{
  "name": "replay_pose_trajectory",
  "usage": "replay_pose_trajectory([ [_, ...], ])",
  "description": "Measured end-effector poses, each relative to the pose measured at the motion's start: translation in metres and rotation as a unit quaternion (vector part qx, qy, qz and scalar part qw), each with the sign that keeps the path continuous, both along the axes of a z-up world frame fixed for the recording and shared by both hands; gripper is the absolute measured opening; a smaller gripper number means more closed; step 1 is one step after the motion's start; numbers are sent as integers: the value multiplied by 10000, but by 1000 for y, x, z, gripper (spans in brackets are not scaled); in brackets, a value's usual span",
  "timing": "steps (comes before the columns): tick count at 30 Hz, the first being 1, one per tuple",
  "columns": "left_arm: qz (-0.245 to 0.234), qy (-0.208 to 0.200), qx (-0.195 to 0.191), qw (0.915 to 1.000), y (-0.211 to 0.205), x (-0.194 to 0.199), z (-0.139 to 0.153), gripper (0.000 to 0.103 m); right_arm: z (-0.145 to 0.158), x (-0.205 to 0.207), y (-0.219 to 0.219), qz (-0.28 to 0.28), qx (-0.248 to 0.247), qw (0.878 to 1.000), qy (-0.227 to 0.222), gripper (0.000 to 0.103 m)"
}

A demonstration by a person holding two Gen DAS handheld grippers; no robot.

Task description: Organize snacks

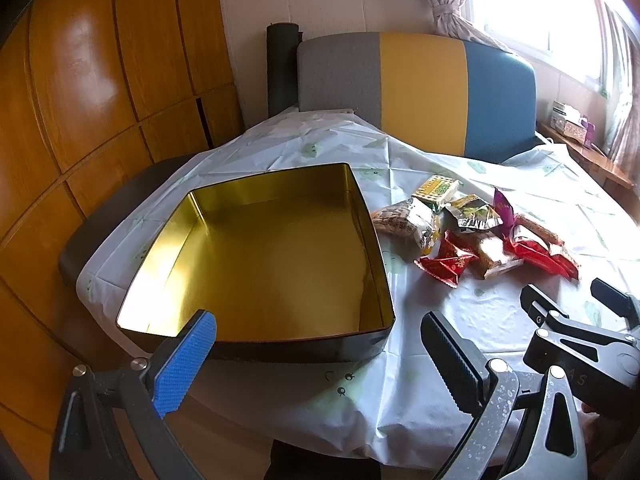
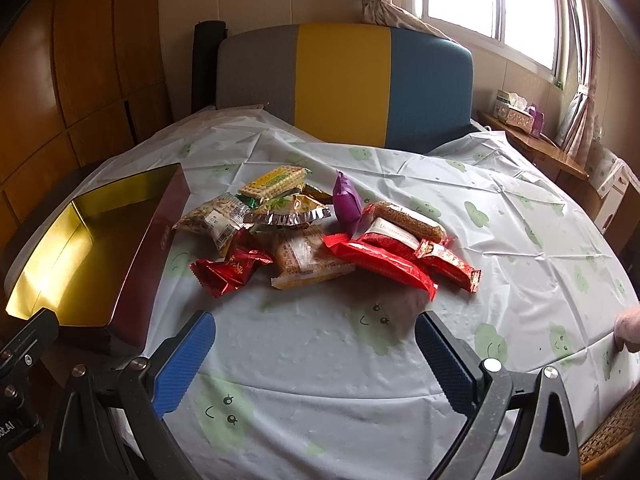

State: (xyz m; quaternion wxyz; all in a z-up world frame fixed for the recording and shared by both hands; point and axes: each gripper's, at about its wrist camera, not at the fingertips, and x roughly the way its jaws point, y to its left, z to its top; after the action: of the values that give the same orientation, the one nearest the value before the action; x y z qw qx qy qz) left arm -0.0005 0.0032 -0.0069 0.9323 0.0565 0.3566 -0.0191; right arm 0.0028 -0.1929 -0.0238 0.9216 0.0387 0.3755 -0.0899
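From the left wrist we look straight into the tin (image 1: 264,256), its gold floor bare and all four walls in sight. Our left tongs (image 1: 320,356) hang spread wide over its near wall, pinching nothing. The snacks (image 1: 476,232) lie in a heap just right of the tin, close to its right wall but apart from it. At lower right we see the right tongs (image 1: 580,304) from the side, also spread, hovering over bare cloth (image 1: 460,304). The tin's near left corner sits close to the tabletop's edge, where the cloth drapes over.

From the right wrist we see what the other view crowds together: the heap spreads out into separate packs. A cracker pack (image 2: 274,184) lies at the back, a purple pouch (image 2: 347,200) stands tilted beside it, a long red pack (image 2: 380,260) lies nearest us, and a dark red wrapper (image 2: 228,270) lies towards the tin (image 2: 144,264), whose dark red outer wall shows here. Our right tongs (image 2: 314,354) stand spread, holding nothing, with open cloth (image 2: 520,240) between them and the heap and a wide free stretch to the right.

The cloth is pale with green cloud faces, creased. Behind it stands a grey, yellow and blue chair back (image 2: 344,84), wood panelling (image 2: 80,60) on the left, a bright window (image 2: 496,0) with curtains on the right.
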Motion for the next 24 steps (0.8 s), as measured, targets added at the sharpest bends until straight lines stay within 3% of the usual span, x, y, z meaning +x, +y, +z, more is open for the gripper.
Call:
replay_pose_trajectory([
  [24, -98, 4, -13, 10000, -6, -2, 2, 103, 3, -3, -4, -48, 53, 10000, -58, 102],
])
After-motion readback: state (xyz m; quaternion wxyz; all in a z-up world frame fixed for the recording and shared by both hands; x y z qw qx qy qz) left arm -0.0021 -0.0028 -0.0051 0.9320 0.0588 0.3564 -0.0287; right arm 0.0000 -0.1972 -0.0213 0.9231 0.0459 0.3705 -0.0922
